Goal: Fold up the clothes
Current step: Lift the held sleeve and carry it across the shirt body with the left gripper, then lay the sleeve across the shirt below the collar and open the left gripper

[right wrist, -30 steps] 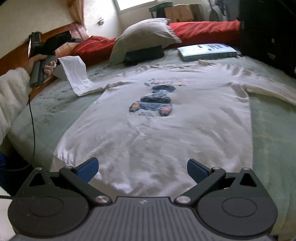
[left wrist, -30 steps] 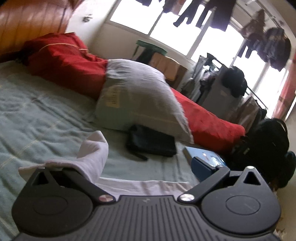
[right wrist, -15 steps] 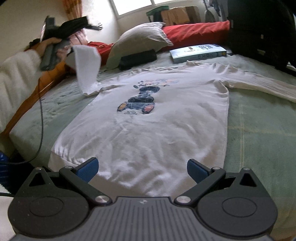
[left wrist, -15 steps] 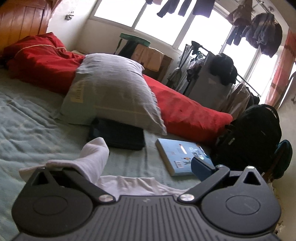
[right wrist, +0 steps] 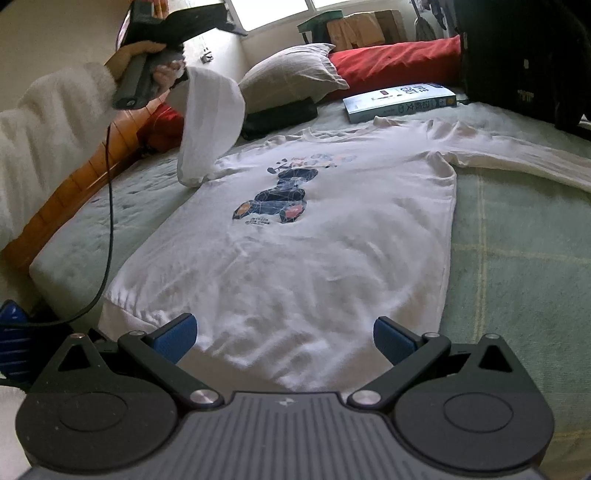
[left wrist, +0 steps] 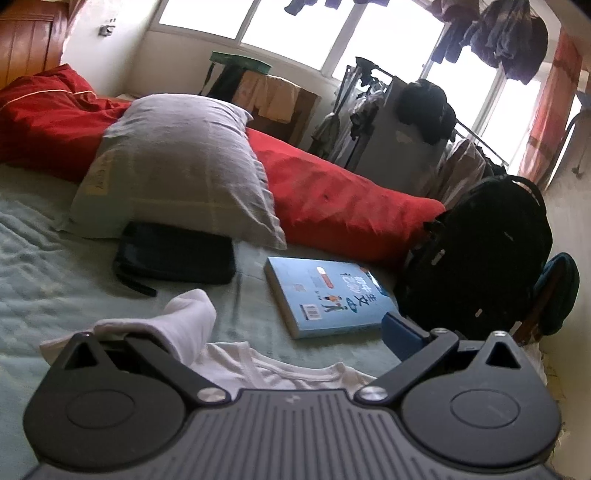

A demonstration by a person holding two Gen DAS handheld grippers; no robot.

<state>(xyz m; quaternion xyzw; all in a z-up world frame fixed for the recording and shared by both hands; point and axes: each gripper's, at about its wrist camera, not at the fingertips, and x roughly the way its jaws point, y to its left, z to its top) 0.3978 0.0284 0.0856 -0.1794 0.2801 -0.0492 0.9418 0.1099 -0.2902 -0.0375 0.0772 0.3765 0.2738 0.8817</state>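
Left hand-held gripper [right wrist: 173, 22] holds the sleeve [right wrist: 210, 125] raised, shirt [right wrist: 295, 240] flat on bed [right wrist: 517, 240] below and right of it, long axis hem-to-collar; right hand-held gripper [right wrist: 284, 338] gapes empty at the hem.

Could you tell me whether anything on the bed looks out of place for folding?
The blue book lies right at the shirt collar, and the far sleeve is still spread out; the left gripper holds the other sleeve raised.

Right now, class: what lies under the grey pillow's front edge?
A flat black pouch is tucked under the grey pillow, resting on the green bedspread. Its rear part is covered, so its full extent cannot be seen.
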